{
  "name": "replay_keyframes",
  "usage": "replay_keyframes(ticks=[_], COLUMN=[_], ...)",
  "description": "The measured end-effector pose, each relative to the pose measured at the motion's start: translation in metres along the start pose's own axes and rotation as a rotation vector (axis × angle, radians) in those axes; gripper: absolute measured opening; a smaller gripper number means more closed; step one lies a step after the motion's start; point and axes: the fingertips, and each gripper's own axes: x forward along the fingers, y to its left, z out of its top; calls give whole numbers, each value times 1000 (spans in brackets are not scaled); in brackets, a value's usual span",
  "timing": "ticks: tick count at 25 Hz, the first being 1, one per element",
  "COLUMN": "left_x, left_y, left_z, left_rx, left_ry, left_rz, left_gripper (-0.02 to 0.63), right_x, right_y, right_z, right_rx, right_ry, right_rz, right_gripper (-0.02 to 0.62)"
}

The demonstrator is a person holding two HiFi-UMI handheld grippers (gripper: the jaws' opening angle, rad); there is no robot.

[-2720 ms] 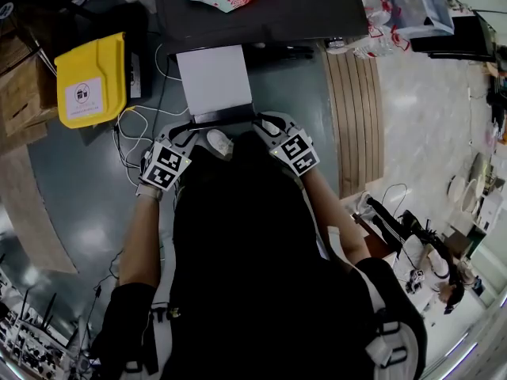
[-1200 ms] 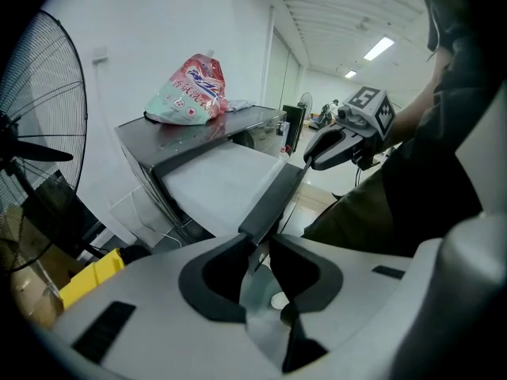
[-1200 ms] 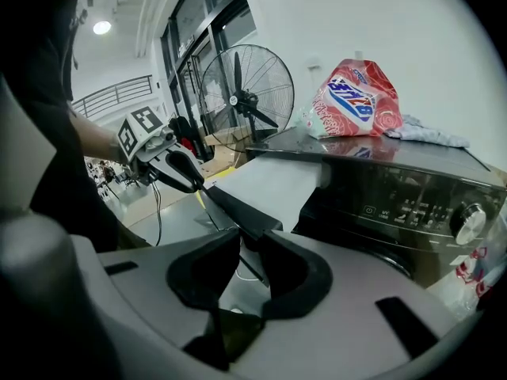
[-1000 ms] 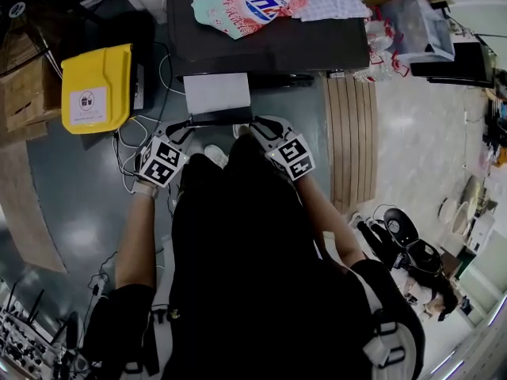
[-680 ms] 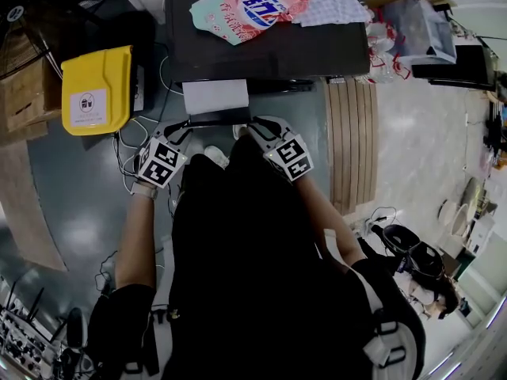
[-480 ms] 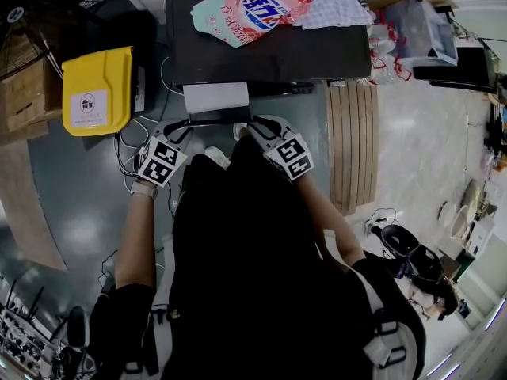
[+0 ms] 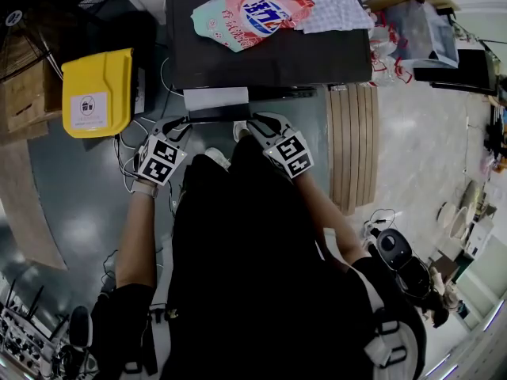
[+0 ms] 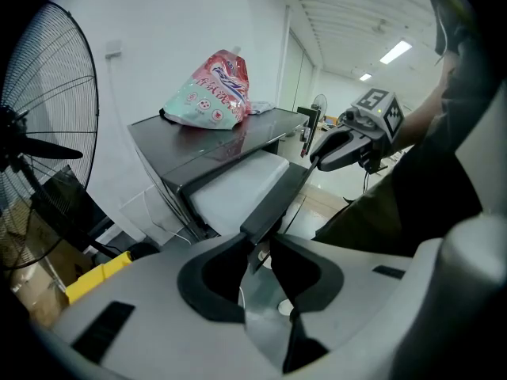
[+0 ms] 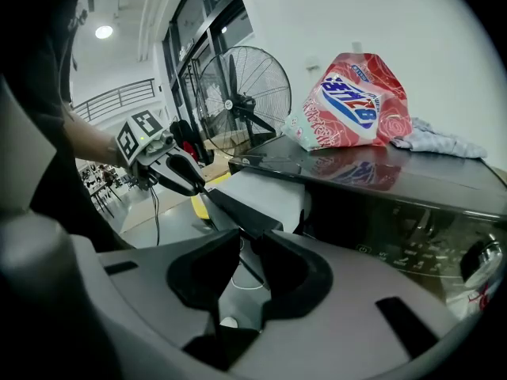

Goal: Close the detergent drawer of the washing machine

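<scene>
Drawer point(image 7: 215, 99) partly out of washer point(image 7: 273, 54). Left gripper point(image 7: 181, 125) and right gripper point(image 7: 254, 124) each nipped half-wide on one end of dark front panel. Probably light, stiff plastic on rails. Best pushed squarely at front, both ends evenly, to avoid jamming.

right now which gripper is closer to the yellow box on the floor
Left. The left gripper is at the end of the drawer nearer the yellow box; the right gripper is at its far end.

Detergent bag point(image 7: 252, 13) and cloth point(image 7: 329, 2) atop the washing machine point(image 7: 269, 54), drawer point(image 7: 215, 99) out in front, bin point(image 7: 95, 89) on the floor at left.
</scene>
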Motion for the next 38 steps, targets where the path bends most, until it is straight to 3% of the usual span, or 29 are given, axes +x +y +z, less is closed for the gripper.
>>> replay_keyframes(ticks=[25, 38], left_x=[7, 8], left_y=[35, 49], left_z=[18, 30], left_rx=[-20, -27], left_ry=[-4, -20], left_rz=[26, 57], left_gripper=[96, 91], right_x=[18, 23], right_y=[-25, -38], right_z=[26, 36], right_rx=[0, 19], right_ry=[-8, -21], right_rz=[-17, -67], right_gripper=[101, 100])
